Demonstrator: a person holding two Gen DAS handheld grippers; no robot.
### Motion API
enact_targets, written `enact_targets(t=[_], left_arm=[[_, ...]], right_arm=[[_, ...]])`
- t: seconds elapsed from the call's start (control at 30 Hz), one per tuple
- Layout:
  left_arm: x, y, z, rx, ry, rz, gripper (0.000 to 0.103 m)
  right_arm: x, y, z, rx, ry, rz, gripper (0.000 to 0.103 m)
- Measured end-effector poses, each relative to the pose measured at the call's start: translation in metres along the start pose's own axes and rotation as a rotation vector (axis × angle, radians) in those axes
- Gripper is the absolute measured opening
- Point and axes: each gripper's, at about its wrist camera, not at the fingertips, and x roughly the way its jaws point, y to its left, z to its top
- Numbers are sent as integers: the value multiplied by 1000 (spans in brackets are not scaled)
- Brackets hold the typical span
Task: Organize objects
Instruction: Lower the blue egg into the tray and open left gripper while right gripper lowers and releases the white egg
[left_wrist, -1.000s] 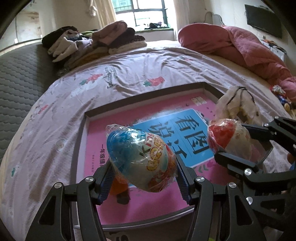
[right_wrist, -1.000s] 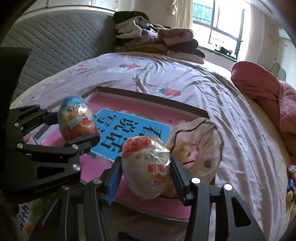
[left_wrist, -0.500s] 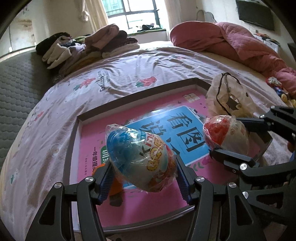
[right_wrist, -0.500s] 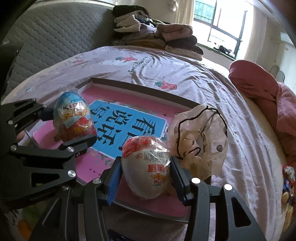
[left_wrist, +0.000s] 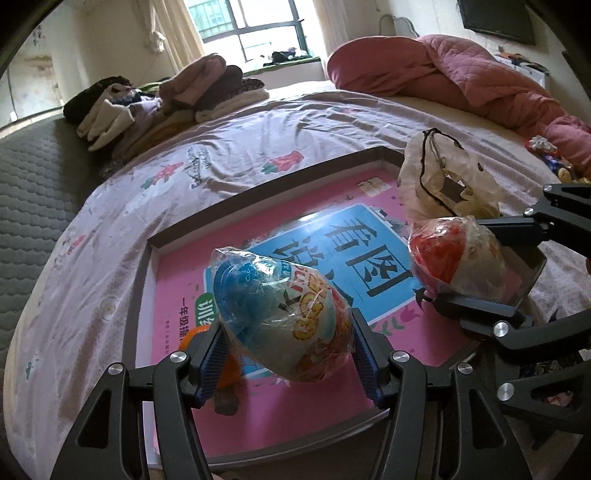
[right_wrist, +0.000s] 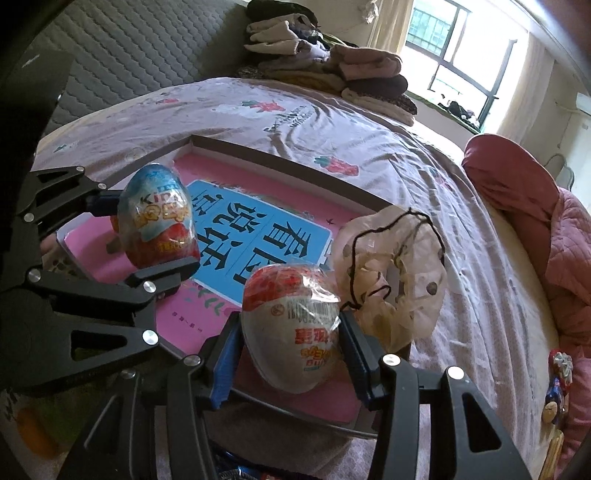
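Observation:
My left gripper is shut on a blue foil-wrapped toy egg, held tilted above the near left part of a shallow dark-rimmed box. A pink book with a blue panel lies flat inside the box. My right gripper is shut on a red-and-white wrapped egg above the box's near right corner. In the right wrist view the left gripper and its blue egg show at the left. A beige drawstring pouch sits at the box's right corner, beside the red-and-white egg.
The box rests on a floral lilac bedsheet. An orange item lies in the box under my left fingers. Folded clothes are piled at the far side, a pink quilt at the far right. Small toys lie by the right edge.
Both wrists have rolled a little, so the bed and box sit tilted differently in each view. Each egg stays gripped; the pouch's open mouth now shows more clearly.

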Motion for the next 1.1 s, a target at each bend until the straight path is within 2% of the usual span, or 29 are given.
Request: enact_targets(t=[0.13,0.2,0.27,0.6,0.83,1.1], left_arm=[[0,1,0,-2,1,-3,63],[0,4,2,-20,4,-36,72],[-1,8,3,-47,6,-80,73],[-2,15,7,-88,18,-92,77],[-5,26,9,-148,26,-106,77],[-18,29,14,-164,7,-94,77]], right_arm=[[0,-5,-1,26,2,17,51],[0,-5,-1,32,1,25,51],[-2,-5,-2,35,-2,32,51],[-9,-5,-2,76,-14,89,58],[-21,-5,-3,79,-36,87,59],[-32,-15,1,110,-72,77,61]])
